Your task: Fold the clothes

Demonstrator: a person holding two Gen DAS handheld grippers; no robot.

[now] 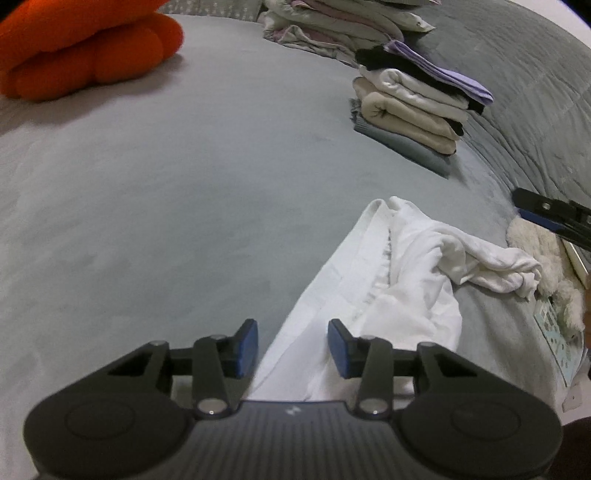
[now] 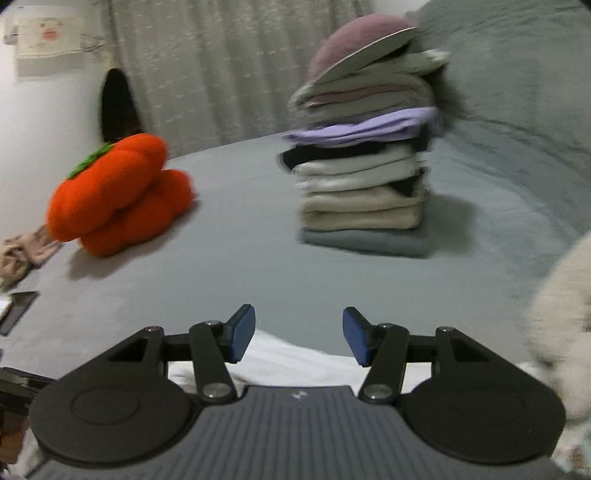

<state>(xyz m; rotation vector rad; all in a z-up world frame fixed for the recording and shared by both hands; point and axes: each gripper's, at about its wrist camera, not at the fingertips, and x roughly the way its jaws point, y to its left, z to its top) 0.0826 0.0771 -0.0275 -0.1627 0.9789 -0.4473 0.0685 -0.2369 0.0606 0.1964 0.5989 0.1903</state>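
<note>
A crumpled white garment (image 1: 402,266) lies on the grey bed sheet (image 1: 184,192), running from the lower middle toward the right. My left gripper (image 1: 293,347) is open and empty, hovering over the garment's near end. My right gripper (image 2: 298,339) is open and empty above the same white garment (image 2: 295,360), whose edge shows just under its fingers. The right gripper's tip also shows at the right edge of the left wrist view (image 1: 550,216). A stack of folded clothes (image 1: 413,107) stands further back on the bed; it also shows in the right wrist view (image 2: 365,181).
An orange pumpkin-shaped cushion (image 2: 118,195) sits at the back left. A second pile of folded clothes (image 1: 332,22) lies behind the stack. A fluffy cream item (image 2: 561,317) is at the right. A grey quilt (image 1: 524,92) covers the far right. A dark flat object (image 2: 16,310) lies at the left edge.
</note>
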